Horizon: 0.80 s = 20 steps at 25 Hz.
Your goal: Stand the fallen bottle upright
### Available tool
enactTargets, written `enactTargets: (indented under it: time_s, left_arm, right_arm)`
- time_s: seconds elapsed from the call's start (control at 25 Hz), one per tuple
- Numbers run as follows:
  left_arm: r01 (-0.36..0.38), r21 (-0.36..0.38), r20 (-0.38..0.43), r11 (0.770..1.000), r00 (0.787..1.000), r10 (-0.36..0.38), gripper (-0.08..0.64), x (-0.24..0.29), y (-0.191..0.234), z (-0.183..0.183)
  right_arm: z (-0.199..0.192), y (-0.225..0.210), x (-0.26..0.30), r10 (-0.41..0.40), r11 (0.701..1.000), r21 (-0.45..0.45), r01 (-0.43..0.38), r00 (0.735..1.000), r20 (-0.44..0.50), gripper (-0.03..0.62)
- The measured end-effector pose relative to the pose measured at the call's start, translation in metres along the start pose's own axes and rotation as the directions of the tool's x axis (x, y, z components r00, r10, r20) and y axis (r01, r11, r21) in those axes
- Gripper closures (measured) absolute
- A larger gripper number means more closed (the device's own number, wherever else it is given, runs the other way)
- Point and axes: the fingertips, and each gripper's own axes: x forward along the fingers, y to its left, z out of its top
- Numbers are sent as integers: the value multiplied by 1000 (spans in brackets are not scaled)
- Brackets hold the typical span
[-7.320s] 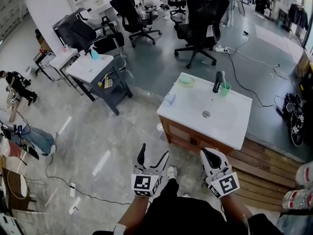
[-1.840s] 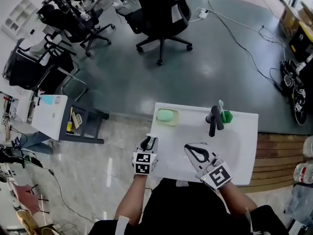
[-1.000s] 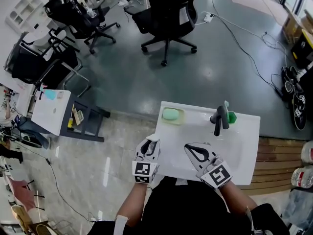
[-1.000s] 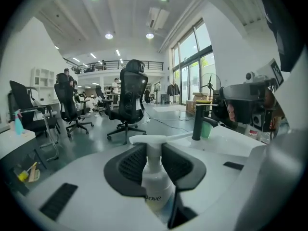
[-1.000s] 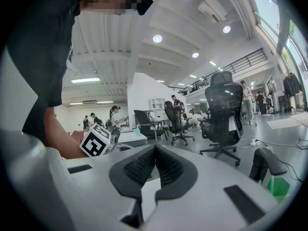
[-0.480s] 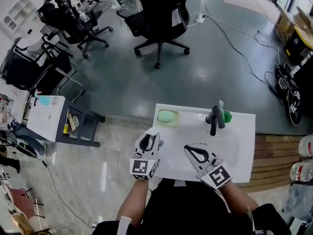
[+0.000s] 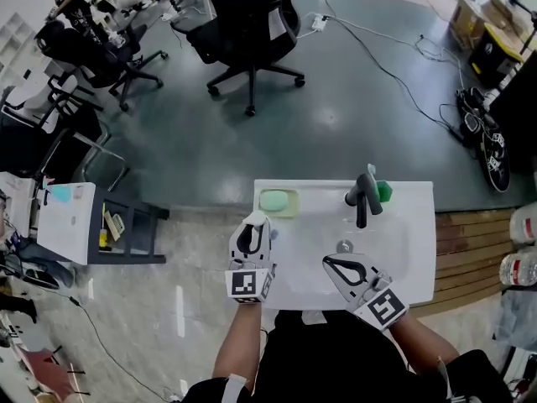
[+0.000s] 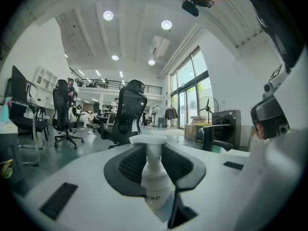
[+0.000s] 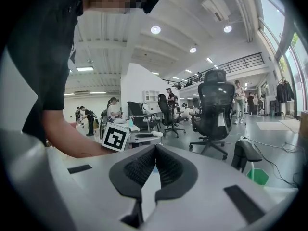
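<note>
Left claw grips pump bottle (own view).

Faucet, green cup — perhaps soap

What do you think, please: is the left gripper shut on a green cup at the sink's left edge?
Not quite: the left gripper is shut on a white pump bottle, not a green cup, as the left gripper view shows. It is at the sink's left edge.
</note>
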Motion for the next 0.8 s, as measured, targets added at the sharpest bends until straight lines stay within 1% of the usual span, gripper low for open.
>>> enactTargets:
  time_s: [0.08, 0.2, 0.36, 0.6, 0.68, 0.72, 0.8]
  left_arm:
    - [-3, 4, 7, 1000, 1000, 3, 449, 3, 0, -4]
    - [-10, 11, 27, 1000, 1000, 9, 449, 5, -1, -5]
    - [-6, 37, 39, 999, 999, 5, 449, 2, -2, -7]
    - [-2, 59, 20, 998, 1000, 1, 441, -4, -3, -13]
    - [-7, 62, -7, 998, 1000, 7, 377, -6, -3, -21]
    - [-15, 58, -10, 998, 1000, 15, 357, -7, -3, -25]
    - [-29, 31, 21, 999, 999, 28, 315, -8, -4, -20]
  right_arm:
    - [1, -1, 2, -3, 1000, 1, 3, 1000, 11, 576]
    - [14, -2, 5, -18, 1000, 10, 17, 997, 76, 576]
    - [13, -5, 6, -35, 999, 32, 32, 997, 68, 575]
    - [19, -9, 10, -42, 998, 46, 39, 996, 81, 576]
    - [22, -9, 10, -43, 998, 44, 39, 995, 94, 576]
    - [24, -8, 11, -43, 998, 43, 39, 994, 101, 576]
    - [28, -6, 13, -42, 998, 42, 38, 993, 112, 576]
